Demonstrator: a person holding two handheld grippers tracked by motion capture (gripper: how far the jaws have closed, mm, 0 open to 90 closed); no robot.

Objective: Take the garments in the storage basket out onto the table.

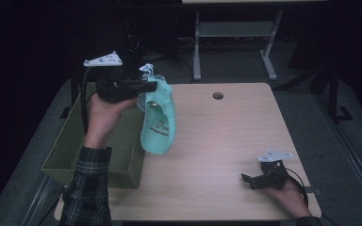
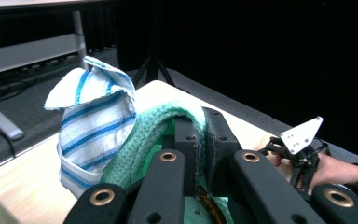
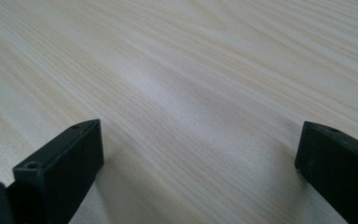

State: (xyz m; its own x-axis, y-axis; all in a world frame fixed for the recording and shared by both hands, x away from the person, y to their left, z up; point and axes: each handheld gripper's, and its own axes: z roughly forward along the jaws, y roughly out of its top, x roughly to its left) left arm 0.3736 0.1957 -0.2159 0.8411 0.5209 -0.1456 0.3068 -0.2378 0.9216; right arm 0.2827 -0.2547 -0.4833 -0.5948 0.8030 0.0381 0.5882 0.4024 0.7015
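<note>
Plaid-sleeved left hand's left gripper (image 1: pixel 152 87) pinches a green cloth (image 1: pixel 159 125) with a striped cloth (image 2: pixel 93 135), hanging at the basket's (image 1: pixel 66 155) three o'clock rim; drop remains. Right gripper (image 1: pixel 246 179) rests open.

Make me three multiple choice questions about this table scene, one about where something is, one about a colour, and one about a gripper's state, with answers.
1. Where does the woven basket stand?
A. at the table's left edge
B. at the table's middle
C. beside the right gripper

2. What colour is the cloth hanging from the left gripper?
A. red
B. mint green
C. black

3. How do the right gripper's jaws stand?
A. shut on a cloth
B. shut on nothing
C. open above bare wood

Answers: 1 A, the high view shows it at the left edge. 2 B, the held cloth is mint green. 3 C, the right gripper view shows its jaws wide apart over the table.
</note>
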